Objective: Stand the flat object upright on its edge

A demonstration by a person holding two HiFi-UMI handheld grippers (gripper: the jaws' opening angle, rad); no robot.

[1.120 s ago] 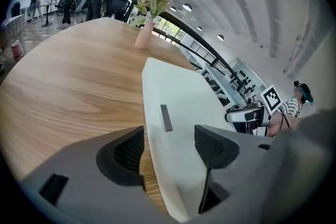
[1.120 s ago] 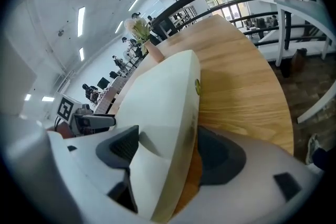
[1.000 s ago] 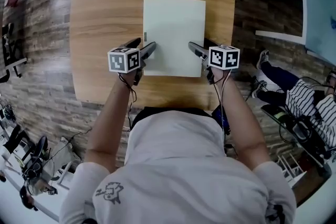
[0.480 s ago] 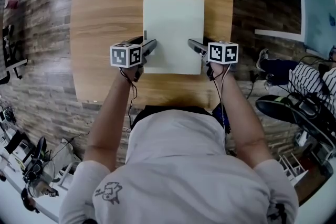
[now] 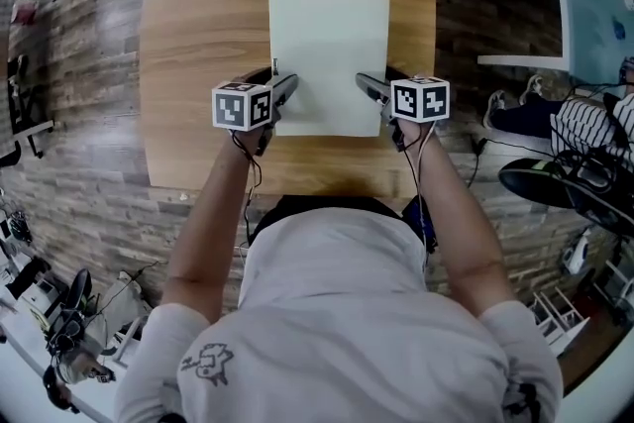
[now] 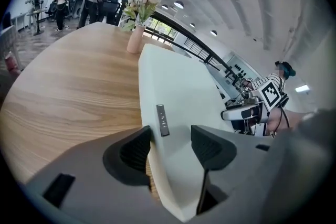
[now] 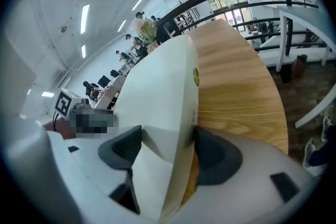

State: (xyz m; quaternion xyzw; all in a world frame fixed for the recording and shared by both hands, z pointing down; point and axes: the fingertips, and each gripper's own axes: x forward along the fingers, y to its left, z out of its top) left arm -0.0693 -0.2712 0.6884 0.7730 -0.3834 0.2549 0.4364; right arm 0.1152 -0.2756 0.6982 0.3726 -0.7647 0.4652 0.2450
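A flat, pale greenish-white slab (image 5: 327, 54) lies on the wooden table (image 5: 198, 35), with a small dark strip on its left side edge (image 6: 163, 119). My left gripper (image 5: 280, 86) straddles its near left edge. Its jaws are closing: the outer pad (image 6: 137, 150) meets the side edge, while the inner pad (image 6: 210, 147) still stands off the top face. My right gripper (image 5: 369, 86) straddles the near right edge, and in the right gripper view both pads (image 7: 210, 152) lie against the slab (image 7: 157, 86). Whether the near edge is off the wood I cannot tell.
A vase of flowers (image 6: 135, 39) stands at the table's far edge, beyond the slab. The table's near edge (image 5: 297, 185) runs close behind my grippers. A seated person in a striped top (image 5: 589, 129) and chairs are on the floor to the right.
Both grippers have edged a little farther over the slab's near corners and their jaws have narrowed around its edges. The slab has barely shifted.
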